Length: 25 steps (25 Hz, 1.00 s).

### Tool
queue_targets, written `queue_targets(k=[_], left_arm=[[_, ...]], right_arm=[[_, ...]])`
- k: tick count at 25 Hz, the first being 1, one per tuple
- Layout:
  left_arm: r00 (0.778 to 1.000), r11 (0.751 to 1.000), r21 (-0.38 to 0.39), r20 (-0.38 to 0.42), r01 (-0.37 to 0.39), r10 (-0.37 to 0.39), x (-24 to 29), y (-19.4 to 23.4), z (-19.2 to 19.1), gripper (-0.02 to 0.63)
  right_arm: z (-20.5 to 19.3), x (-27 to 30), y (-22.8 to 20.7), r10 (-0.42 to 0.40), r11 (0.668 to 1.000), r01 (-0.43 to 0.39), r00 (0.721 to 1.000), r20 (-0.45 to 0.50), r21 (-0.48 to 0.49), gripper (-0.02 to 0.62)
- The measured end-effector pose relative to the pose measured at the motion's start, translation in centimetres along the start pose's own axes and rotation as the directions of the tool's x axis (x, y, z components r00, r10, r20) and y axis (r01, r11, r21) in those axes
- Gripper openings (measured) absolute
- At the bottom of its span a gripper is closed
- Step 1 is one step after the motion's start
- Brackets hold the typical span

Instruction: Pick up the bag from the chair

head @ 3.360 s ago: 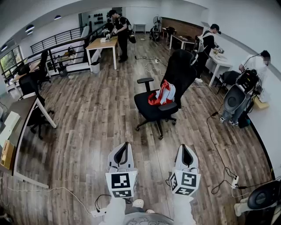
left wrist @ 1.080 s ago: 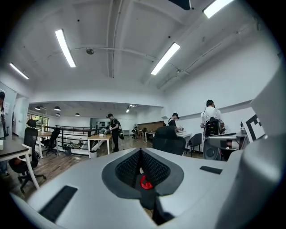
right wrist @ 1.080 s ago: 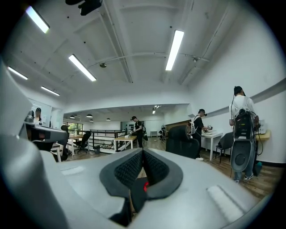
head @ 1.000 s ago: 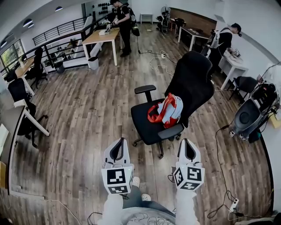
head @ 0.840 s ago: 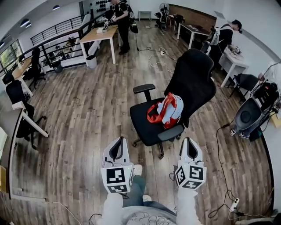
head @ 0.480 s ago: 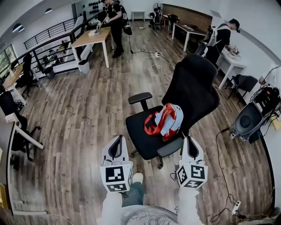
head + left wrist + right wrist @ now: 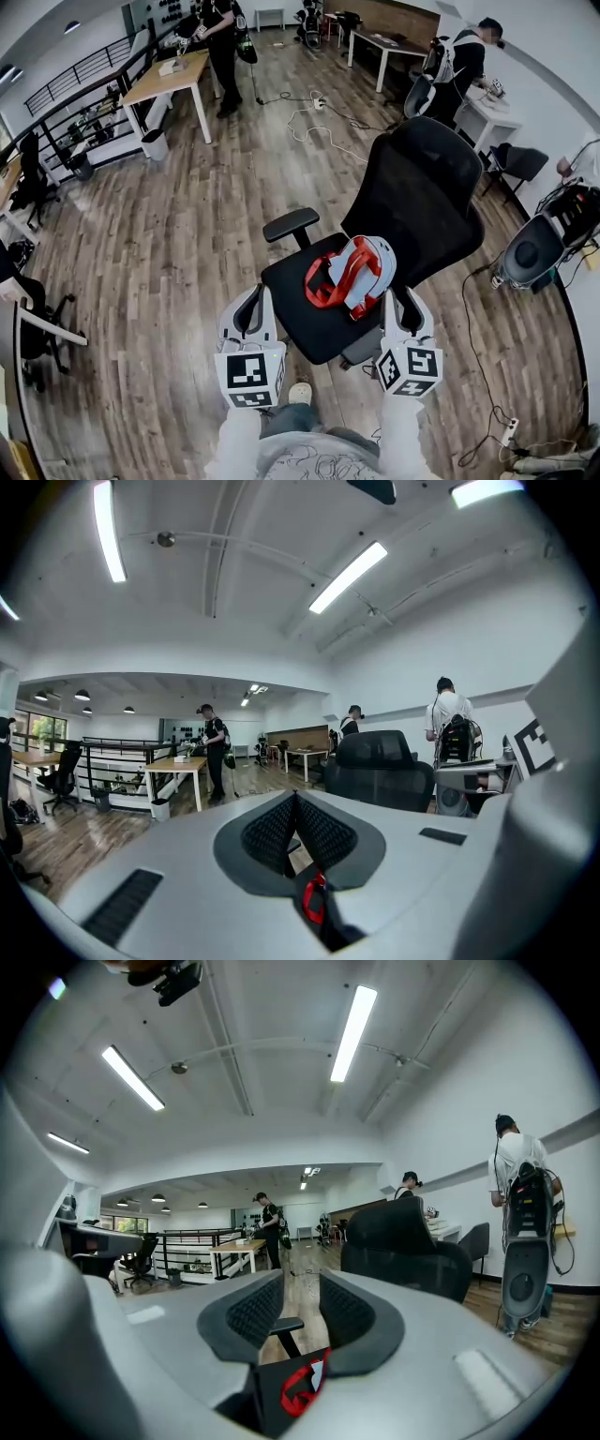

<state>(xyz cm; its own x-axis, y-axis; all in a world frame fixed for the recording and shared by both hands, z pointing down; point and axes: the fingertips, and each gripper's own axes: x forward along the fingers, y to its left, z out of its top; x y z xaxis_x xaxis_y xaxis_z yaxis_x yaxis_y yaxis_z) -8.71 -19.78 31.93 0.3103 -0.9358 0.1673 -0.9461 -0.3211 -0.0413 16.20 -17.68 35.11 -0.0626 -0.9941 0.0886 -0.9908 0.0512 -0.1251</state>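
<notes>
observed left gripper (image 7: 295,799) closed, empty. observed right gripper (image 7: 300,1299) partly open, jaws just opening, nothing between them. located red-and-white bag (image 7: 352,274) on chair (image 7: 298,305) seat, at rear edge against backrest.

There is one large office chair (image 7: 412,197) in the middle, with one bag (image 7: 352,275) on its seat. There are two grippers: the left gripper (image 7: 253,296) at 7 o'clock and the right gripper (image 7: 398,298) at 5 o'clock, each with one marker cube (image 7: 250,375). Two people stand far off, one person (image 7: 223,37) at 11 o'clock and one at 1 o'clock. Three desks show clearly: a wooden desk (image 7: 169,77) at 11, one at 12 and one at 2. Two smaller chairs sit at 9 and 2 o'clock. There are two ceiling lights (image 7: 70,27) and one white bin (image 7: 155,143), all at 10 o'clock.
</notes>
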Motion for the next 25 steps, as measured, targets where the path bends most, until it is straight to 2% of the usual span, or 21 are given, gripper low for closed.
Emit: queue_targets(k=[1, 6, 14, 19, 22, 25], left_arm=[[1.000, 1.000, 0.001, -0.007, 0.009, -0.009, 0.9, 0.2, -0.3, 0.006], [0.998, 0.999, -0.009, -0.049, 0.034, -0.035, 4.2, 1.4, -2.3, 0.006], [0.988, 0.999, -0.039, -0.148, 0.033, -0.038, 7.2, 2.6, -6.3, 0.006], [0.983, 0.998, -0.052, -0.180, 0.028, -0.037, 9.3, 2.7, -8.2, 0.006], [0.978, 0.998, -0.059, -0.207, 0.017, -0.029, 10.7, 2.7, -9.3, 0.006], [0.975, 0.998, -0.066, -0.220, 0.011, -0.025, 12.6, 2.5, -10.3, 0.006]], right_arm=[[-0.4, 0.8, 0.0, -0.008, 1.000, 0.008, 1.000, -0.012, 0.002, 0.126], [-2.8, 3.7, 0.5, -0.008, 1.000, 0.008, 0.997, -0.071, 0.008, 0.130], [-7.1, 7.2, 0.6, -0.002, 1.000, 0.008, 0.984, -0.177, 0.030, 0.146], [-9.7, 9.8, 0.2, 0.028, 0.999, -0.019, 0.975, -0.221, 0.045, 0.146], [-11.6, 11.6, -0.1, 0.068, 0.996, -0.053, 0.966, -0.251, 0.065, 0.176], [-13.7, 13.6, -1.0, 0.093, 0.995, -0.076, 0.956, -0.277, 0.072, 0.178]])
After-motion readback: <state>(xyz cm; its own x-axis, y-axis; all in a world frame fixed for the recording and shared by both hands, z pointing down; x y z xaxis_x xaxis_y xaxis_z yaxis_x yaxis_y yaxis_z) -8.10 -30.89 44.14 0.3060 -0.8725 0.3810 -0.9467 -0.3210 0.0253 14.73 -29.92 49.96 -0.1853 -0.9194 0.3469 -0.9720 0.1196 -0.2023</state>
